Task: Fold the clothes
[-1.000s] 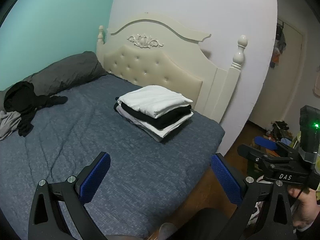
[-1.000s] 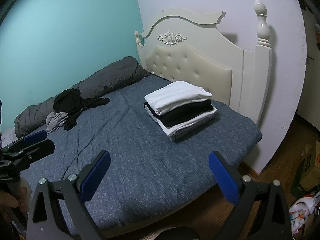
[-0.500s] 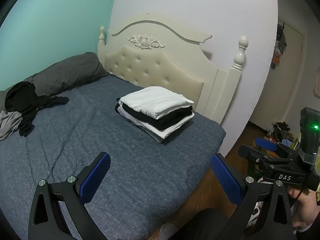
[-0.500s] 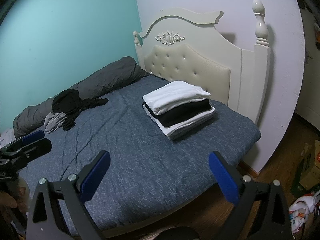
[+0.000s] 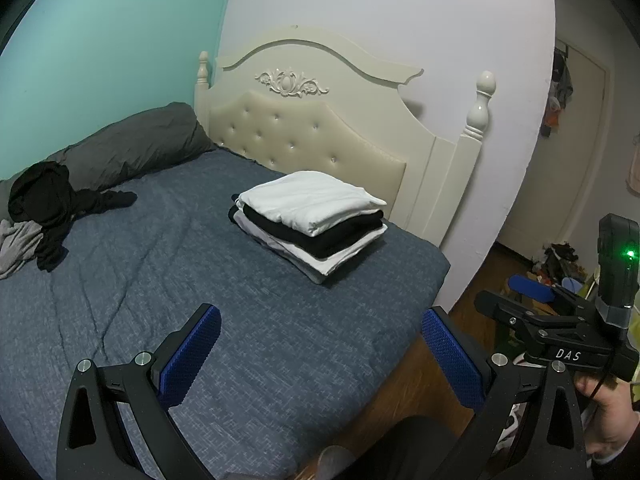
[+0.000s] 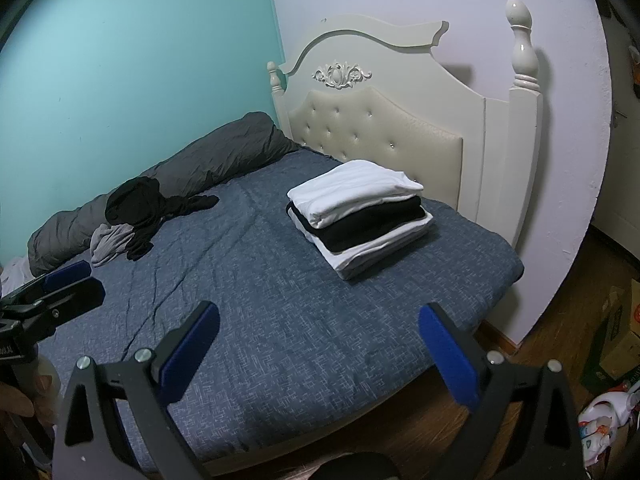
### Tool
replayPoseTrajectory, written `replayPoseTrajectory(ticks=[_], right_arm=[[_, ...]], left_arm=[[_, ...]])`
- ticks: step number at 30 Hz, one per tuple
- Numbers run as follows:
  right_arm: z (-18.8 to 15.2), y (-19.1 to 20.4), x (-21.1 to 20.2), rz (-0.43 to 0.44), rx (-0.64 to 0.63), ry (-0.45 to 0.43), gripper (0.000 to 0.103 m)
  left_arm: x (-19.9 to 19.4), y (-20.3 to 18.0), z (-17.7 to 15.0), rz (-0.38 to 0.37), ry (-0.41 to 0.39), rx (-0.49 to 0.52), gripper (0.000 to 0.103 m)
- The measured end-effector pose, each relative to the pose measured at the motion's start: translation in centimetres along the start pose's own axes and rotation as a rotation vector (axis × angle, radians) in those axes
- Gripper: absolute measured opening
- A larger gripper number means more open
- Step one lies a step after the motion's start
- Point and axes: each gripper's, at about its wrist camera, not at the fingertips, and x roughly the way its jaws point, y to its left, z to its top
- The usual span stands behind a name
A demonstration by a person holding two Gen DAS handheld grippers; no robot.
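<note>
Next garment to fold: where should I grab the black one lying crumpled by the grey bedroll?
Take the black garment by its sleeve-like tail, which lies flat on the bedspread pointing toward the headboard. Come from above; the rest is bunched over a grey cloth.

Grey garment cut off at left edge

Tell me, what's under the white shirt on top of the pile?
Under the white folded garment lies a black folded one, then white pieces at the bottom. How many pieces are in there is hidden; only the edges show.

Both views shifted slightly left, nothing else moved
</note>
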Motion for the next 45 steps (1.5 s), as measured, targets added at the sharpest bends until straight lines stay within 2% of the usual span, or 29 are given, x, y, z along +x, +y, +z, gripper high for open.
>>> replayPoseTrajectory(ticks=[45], right_arm=[[-0.22,-0.32,-0.19,-0.021,0.013,0.003,0.103]], left_arm=[[0.32,0.41,-0.31,0.028,0.015,-0.004,0.103]])
